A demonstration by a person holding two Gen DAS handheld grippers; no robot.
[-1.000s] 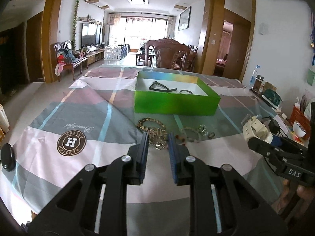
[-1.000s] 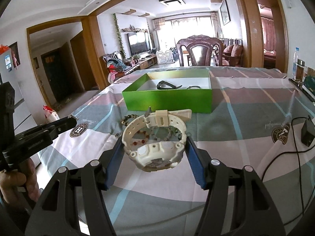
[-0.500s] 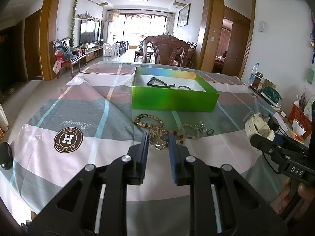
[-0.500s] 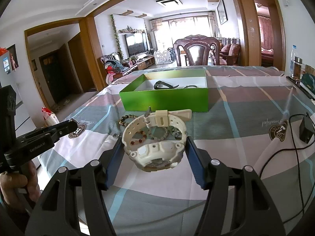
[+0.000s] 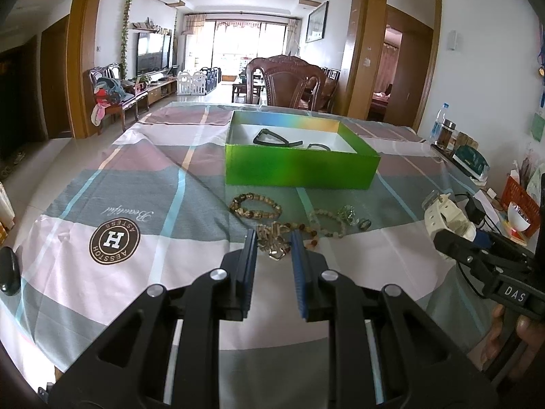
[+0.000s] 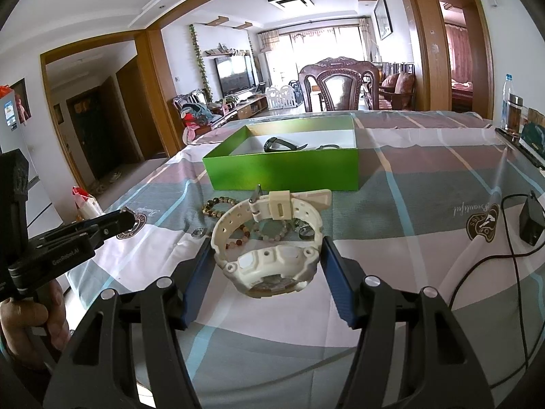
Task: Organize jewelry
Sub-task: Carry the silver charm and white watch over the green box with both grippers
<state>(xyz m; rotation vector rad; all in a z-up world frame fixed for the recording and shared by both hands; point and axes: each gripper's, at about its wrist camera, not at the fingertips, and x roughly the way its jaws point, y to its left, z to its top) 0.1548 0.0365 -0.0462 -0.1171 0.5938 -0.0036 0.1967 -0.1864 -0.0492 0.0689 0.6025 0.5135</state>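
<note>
The right gripper's (image 6: 267, 266) blue-padded fingers (image 6: 201, 272) are clamped on either side of a cream-white watch (image 6: 269, 245), its buckled strap looping up in front of the camera and its case down between the pads; the watch hangs above the tablecloth (image 5: 85, 184), short of the green box (image 6: 282, 167). The left gripper (image 5: 272, 248) has its fingers drawn nearly together with nothing between them, poised over the loose jewelry. Compared with a second ago almost nothing has changed: the watch sits in the same grip, neither gripper's opening has altered, and only the left camera's framing has drifted slightly, so the box looks a little lower and nearer. That suggests a pause in mid-carry, with the watch not yet delivered. On the cloth lie a brown beaded bracelet (image 5: 255, 206), a gold-toned chain (image 5: 274, 242), a pale bead bracelet (image 5: 327, 221) and a dark ring (image 5: 364, 225), all still to be sorted. The box already holds a dark watch (image 5: 274, 139) and a thin dark band (image 5: 318, 146). The tablecloth's round emblem reads "AESSTOH" with a large "H" and the script word "Beautiful"; the left gripper's body, seen from the right camera, carries "GenRobot.AI", and the right gripper shows "DAS".
</note>
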